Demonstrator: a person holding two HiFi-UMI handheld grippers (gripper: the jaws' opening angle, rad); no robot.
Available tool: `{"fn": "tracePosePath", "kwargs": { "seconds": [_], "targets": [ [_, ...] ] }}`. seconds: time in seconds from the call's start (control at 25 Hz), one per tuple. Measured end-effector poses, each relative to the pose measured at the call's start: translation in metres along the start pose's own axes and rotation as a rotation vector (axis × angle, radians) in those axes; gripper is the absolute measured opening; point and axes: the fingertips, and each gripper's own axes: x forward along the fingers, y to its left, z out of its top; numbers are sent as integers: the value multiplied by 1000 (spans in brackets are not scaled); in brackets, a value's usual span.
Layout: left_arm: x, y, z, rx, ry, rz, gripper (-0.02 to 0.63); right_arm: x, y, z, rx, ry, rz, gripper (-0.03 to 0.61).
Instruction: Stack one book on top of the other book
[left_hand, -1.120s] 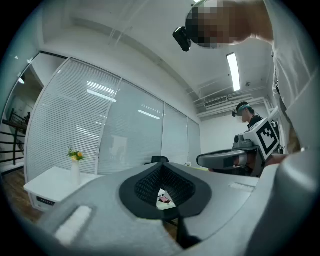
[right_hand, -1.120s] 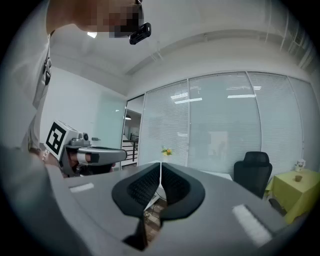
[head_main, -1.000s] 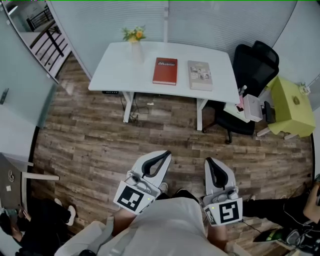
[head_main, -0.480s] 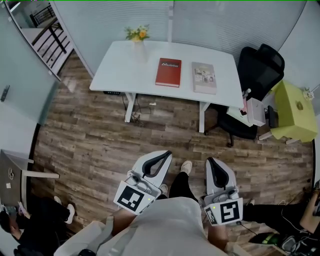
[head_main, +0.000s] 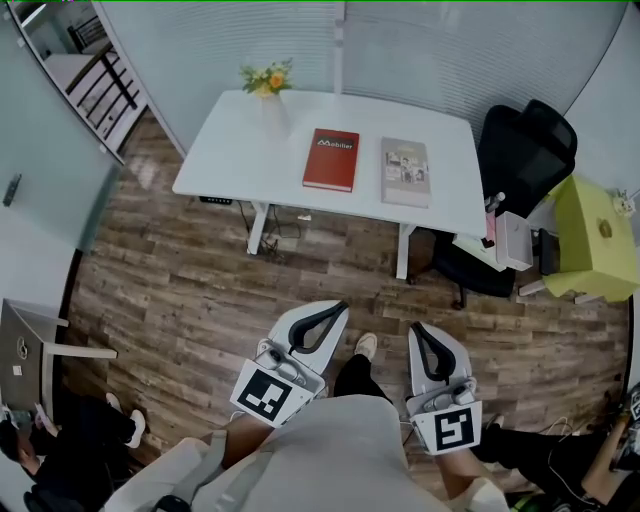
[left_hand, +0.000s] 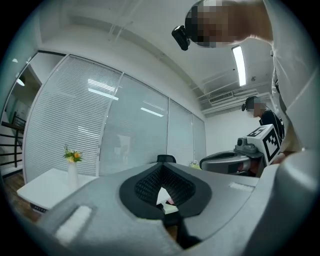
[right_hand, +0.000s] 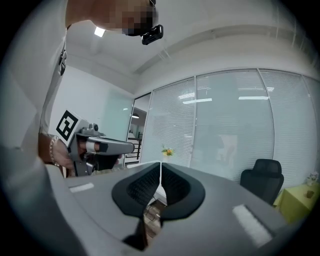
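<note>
A red book (head_main: 331, 159) and a grey book (head_main: 405, 172) lie side by side, a small gap between them, on the white table (head_main: 230, 150) at the far side of the room. My left gripper (head_main: 337, 309) and right gripper (head_main: 417, 329) are held level over the wood floor, well short of the table. Both are shut with nothing between their jaws. In the left gripper view the jaws (left_hand: 161, 166) meet at the tip; the right gripper view shows the same at its tip (right_hand: 160, 163). The books are hidden behind the jaws in both gripper views.
A white vase with yellow flowers (head_main: 270, 95) stands at the table's back left. A black office chair (head_main: 520, 160) sits right of the table, with a yellow-green cabinet (head_main: 592, 240) and a small white stand (head_main: 510, 240) beside it. A seated person (head_main: 60, 450) is at lower left.
Both grippers have moved forward across the floor with the person walking; the table and books sit slightly lower and nearer in the head view. Jaws stay shut.
</note>
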Motion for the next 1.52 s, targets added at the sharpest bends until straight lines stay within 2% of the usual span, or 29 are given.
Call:
{"fn": "tracePosePath", "kwargs": {
  "seconds": [0.2,0.8,1.2,1.36,1.52],
  "targets": [
    [46,4,2,5,9,9,2,16,-33,-2,8,4,35,12],
    [172,5,-8,7,50,37,2,46,-148,-19,75,5,50,12],
    [216,16,-13,0,67,81,2,67,-194,-30,95,20,53,12],
    [228,25,-12,4,41,87,2,79,-207,-29,101,21,52,12],
    [237,36,-13,-4,48,100,2,89,-215,-36,67,28,64,12]
  ]
}}
